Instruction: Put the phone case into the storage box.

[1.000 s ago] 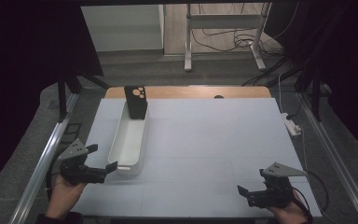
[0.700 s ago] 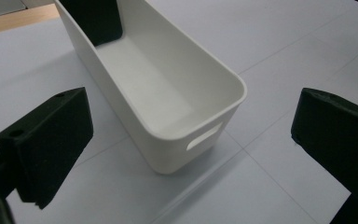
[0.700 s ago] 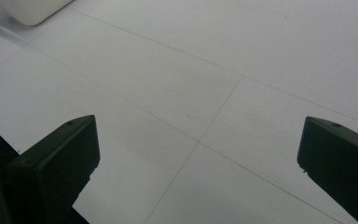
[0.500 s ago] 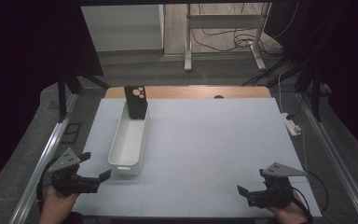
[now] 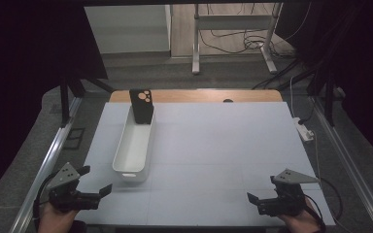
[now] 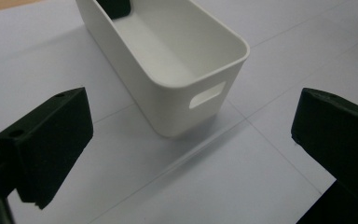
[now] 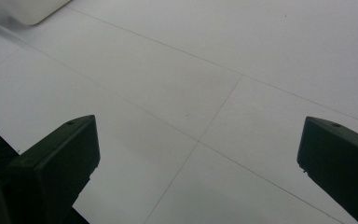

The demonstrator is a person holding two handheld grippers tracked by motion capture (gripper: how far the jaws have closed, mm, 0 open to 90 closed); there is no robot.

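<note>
Left hand-held gripper open, white bin near; phone case cropped

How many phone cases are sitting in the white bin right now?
1. A black phone case with round camera cutouts stands upright against the far end of the long white plastic bin; the bin's visible floor otherwise looks bare.

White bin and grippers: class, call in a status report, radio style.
Left gripper open, near corner, short of white bin. Right gripper open, idle over bare table. Black phone case upright in bin's far end. Nothing between.
</note>
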